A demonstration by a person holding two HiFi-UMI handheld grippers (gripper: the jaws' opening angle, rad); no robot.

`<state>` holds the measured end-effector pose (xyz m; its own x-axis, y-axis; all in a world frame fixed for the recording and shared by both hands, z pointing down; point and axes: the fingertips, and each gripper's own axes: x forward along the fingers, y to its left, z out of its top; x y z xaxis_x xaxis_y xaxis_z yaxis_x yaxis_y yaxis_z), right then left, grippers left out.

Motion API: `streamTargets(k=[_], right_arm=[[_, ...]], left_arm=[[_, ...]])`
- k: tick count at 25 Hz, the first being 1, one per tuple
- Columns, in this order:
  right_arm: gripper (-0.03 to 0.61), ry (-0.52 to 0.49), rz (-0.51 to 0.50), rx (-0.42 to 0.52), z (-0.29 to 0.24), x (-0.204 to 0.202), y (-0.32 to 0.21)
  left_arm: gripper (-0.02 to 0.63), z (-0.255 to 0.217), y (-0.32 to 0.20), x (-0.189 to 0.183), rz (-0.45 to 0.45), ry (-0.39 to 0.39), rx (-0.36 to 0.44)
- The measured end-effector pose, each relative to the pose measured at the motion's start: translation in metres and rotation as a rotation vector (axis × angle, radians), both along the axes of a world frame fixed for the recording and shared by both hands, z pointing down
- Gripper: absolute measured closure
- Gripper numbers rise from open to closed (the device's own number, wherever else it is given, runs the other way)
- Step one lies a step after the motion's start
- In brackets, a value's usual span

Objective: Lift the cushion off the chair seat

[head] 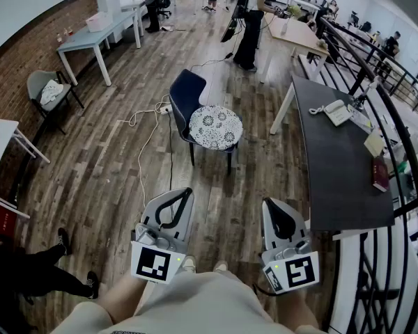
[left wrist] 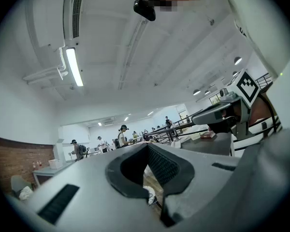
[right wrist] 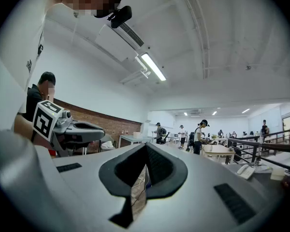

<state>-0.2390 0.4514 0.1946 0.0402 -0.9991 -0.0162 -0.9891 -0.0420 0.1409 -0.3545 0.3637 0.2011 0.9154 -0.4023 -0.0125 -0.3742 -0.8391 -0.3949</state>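
Approach is coming first: the patterned cushion (head: pixel 215 127) is lying on the chair (head: pixel 183 92) seat at twelve o'clock, well apart from the left hand-held gripper (head: pixel 182 192) and right hand-held gripper (head: pixel 269 203), both pinched closed, empty, likely needing opening beforehand.

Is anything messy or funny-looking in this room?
A white cable snakes loose across the wooden floor left of the dark chair and could trip someone. A pale cloth lies crumpled on the grey chair by the brick wall. The patterned cushion sits neatly on its seat.
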Motion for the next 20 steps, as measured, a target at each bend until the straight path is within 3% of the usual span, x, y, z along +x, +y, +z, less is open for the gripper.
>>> streamTargets(k=[9,20], right_arm=[[0.577,0.013,-0.005,-0.021,0.005,0.01,-0.005],[0.577,-0.043,0.01,-0.017,0.018,0.034,-0.005]], left_arm=[[0.609,0.003,-0.001,0.013,-0.001,-0.01,-0.012],[0.61,0.011,0.0,0.032,-0.003,-0.019,-0.02]])
